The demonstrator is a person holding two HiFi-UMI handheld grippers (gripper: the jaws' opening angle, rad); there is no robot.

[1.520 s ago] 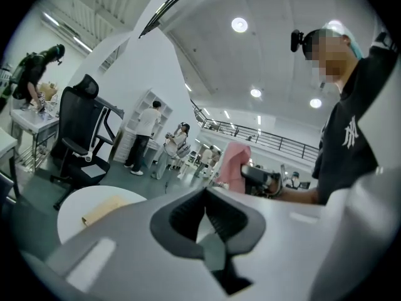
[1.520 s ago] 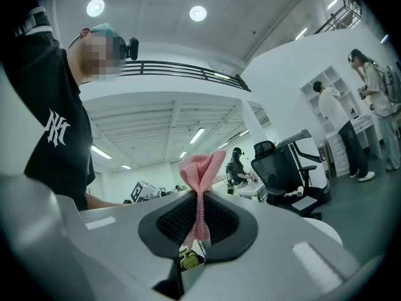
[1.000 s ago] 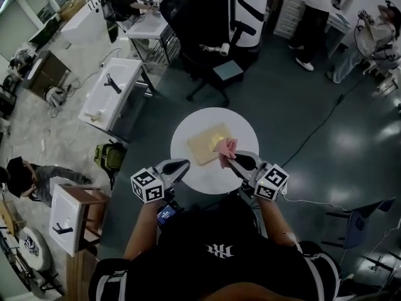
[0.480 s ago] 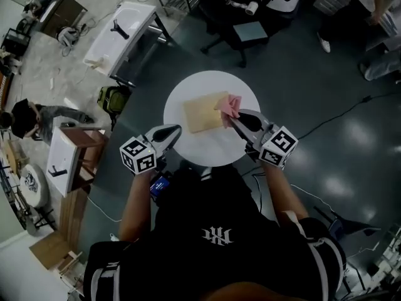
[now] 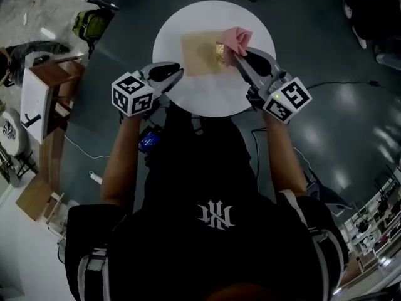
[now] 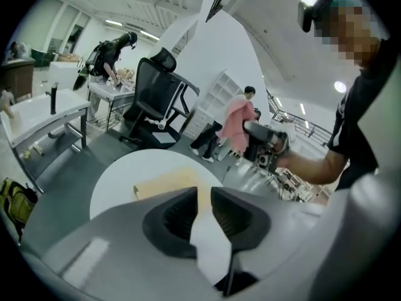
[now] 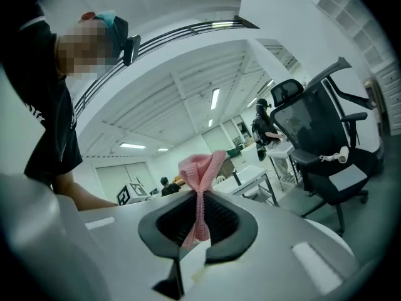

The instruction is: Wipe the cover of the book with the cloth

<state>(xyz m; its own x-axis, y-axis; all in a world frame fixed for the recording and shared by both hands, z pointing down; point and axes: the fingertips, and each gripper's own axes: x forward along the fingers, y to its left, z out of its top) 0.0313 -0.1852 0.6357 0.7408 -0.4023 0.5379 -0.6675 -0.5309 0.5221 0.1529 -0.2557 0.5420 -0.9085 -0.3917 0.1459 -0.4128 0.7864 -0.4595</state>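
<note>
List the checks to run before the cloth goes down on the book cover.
1. Cloth pinched in right gripper: ok.
2. Book lying flat on the round table: ok.
3. Cloth in contact with the cover: not ok, it is held up off the book.
4. Left gripper empty: ok, jaws opening with nothing between them.
5. Left gripper steadying the book: not ok, the book lies ahead of its jaws.

bare near half of the round table [image 5: 207, 96], book [image 5: 199, 52] across the far half, pink cloth [image 5: 238, 37] at its right edge
</note>
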